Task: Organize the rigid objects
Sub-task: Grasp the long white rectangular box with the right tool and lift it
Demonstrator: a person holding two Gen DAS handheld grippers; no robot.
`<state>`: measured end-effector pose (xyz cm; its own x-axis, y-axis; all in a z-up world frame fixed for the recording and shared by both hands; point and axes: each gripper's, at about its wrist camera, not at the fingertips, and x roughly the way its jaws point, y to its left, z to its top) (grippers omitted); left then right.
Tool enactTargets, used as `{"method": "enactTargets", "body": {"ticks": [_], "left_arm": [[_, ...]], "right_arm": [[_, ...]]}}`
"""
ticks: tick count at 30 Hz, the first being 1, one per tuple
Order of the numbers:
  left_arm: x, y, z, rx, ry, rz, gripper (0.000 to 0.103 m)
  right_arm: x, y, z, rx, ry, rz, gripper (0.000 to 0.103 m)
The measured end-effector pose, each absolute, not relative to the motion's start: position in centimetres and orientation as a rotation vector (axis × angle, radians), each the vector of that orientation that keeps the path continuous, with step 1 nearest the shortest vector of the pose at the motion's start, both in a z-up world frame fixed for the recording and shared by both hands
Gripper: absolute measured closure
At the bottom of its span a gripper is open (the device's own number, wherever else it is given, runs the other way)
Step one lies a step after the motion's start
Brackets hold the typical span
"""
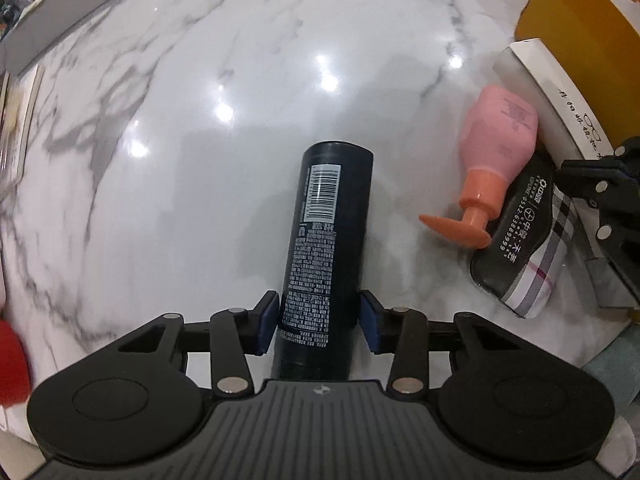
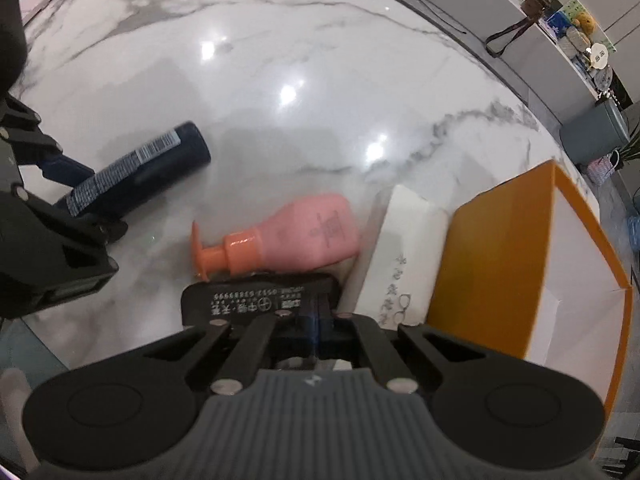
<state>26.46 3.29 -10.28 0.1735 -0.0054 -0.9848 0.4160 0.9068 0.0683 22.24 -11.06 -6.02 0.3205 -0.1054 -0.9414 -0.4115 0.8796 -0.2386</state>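
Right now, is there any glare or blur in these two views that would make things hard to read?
Left wrist view: bright lamp spots glare off the marble table, clear of the dark can, whose barcode stays sharp; the red thing at the left edge is blurred. Right wrist view: similar glare spots on the tabletop; the pink bottle is a little soft, the orange box is bowed by the fisheye.

Bright, even overhead light — several round glare spots on the glossy marble table point(image 1: 240, 80), clustered mid-frame in both wrist views. Soft grey shadows fall beside the dark spray can point(image 1: 324, 248) and under the pink pump bottle point(image 2: 308, 232). Heavy fisheye bending: table edges curve hard, corners go dark. Mild softness overall — the red object point(image 1: 12, 364) at the left wrist view's left edge is smeared, and the orange box point(image 2: 520, 264) blurs toward the right wrist view's right edge.
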Motion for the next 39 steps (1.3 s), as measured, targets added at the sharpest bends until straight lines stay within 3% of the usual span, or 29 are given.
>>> {"method": "enactTargets", "body": {"ticks": [2, 6, 8, 9, 18, 20, 24, 28, 30, 34, 39], "left_arm": [[26.3, 3.6, -10.3, 0.352, 1.373, -0.308, 0.055], [26.7, 3.7, -10.5, 0.348, 1.377, -0.308, 0.055], [26.8, 3.7, -10.5, 0.352, 1.379, -0.306, 0.055], [26.8, 3.6, -10.5, 0.357, 1.379, -0.307, 0.055], [26.3, 3.5, -10.4, 0.380, 1.376, -0.313, 0.055], [26.2, 3.5, -10.4, 0.381, 1.379, -0.312, 0.055], [26.2, 3.5, -10.3, 0.386, 1.380, -0.314, 0.056], [26.0, 3.4, -10.3, 0.393, 1.383, -0.320, 0.056], [26.0, 3.4, -10.3, 0.393, 1.384, -0.321, 0.056], [25.9, 3.4, -10.3, 0.396, 1.389, -0.321, 0.056], [25.9, 3.5, -10.3, 0.395, 1.390, -0.324, 0.056]], "right_arm": [[22.1, -11.1, -6.0, -0.515, 1.226, 0.198, 0.096], [22.6, -11.4, -5.5, -0.534, 1.246, 0.183, 0.092], [22.7, -11.0, -5.2, -0.591, 1.229, 0.151, 0.059], [22.6, -10.9, -5.2, -0.619, 1.218, 0.147, 0.055], [23.5, -11.5, -7.5, -0.647, 1.330, 0.068, 0.054], [23.3, -11.9, -8.0, -0.656, 1.333, 0.052, 0.044], [23.2, -11.8, -8.0, -0.640, 1.329, 0.035, 0.044], [22.9, -12.2, -7.4, -0.594, 1.306, 0.021, 0.051], [22.9, -12.5, -7.3, -0.591, 1.284, 0.038, 0.057], [22.4, -11.9, -6.2, -0.618, 1.241, 0.092, 0.089], [23.0, -11.5, -5.9, -0.644, 1.265, 0.118, 0.094]]}}
